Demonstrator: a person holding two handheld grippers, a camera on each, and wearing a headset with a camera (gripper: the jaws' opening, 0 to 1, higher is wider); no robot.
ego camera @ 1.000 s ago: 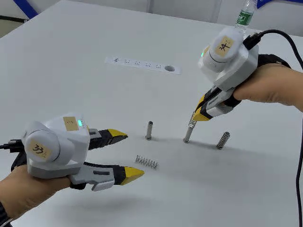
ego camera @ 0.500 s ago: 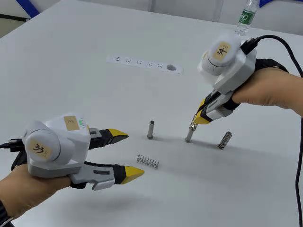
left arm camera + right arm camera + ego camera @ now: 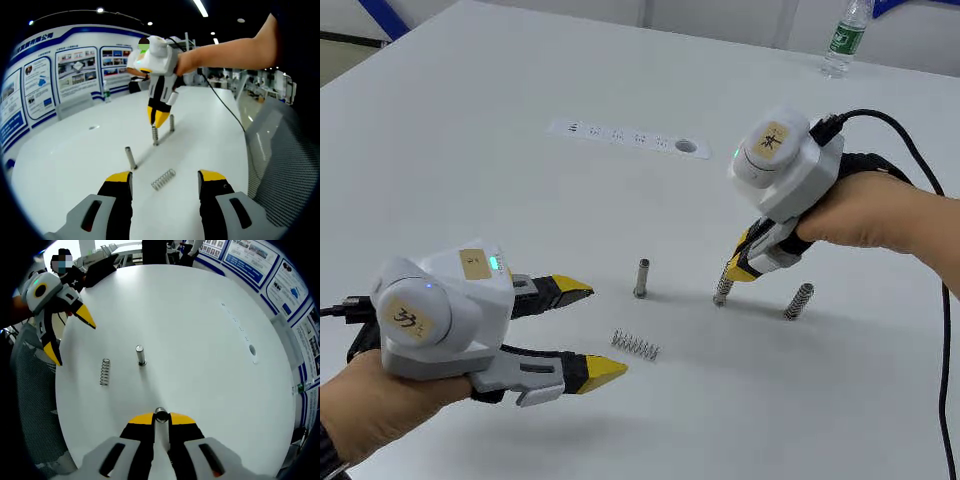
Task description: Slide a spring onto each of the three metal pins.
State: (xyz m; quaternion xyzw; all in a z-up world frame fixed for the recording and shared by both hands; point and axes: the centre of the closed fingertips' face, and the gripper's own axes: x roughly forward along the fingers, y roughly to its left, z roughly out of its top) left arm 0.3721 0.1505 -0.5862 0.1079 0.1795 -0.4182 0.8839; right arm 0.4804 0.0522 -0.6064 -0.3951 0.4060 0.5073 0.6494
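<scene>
The spring (image 3: 723, 288) in hand sits around the middle pin (image 3: 160, 415), near the centre of the worktop (image 3: 470, 150). It looks close to fully seated, so I judge you are finishing the second of three. Your right tongs (image 3: 733, 272) are drawn almost together, pinching that spring's top end with the pin's head showing between the tips. At 3 o'clock from it the sprung pin (image 3: 799, 300) is done. At 9 o'clock the bare pin (image 3: 641, 277) stands waiting, and at about 8 o'clock the loose spring (image 3: 635, 345) lies flat. Further out at 8 o'clock, your left tongs (image 3: 604, 330) are spread wide, gripping nothing and touching nothing. Next you probably need to release, take the loose spring by one end, stand it upright and line its bore over the bare pin.
</scene>
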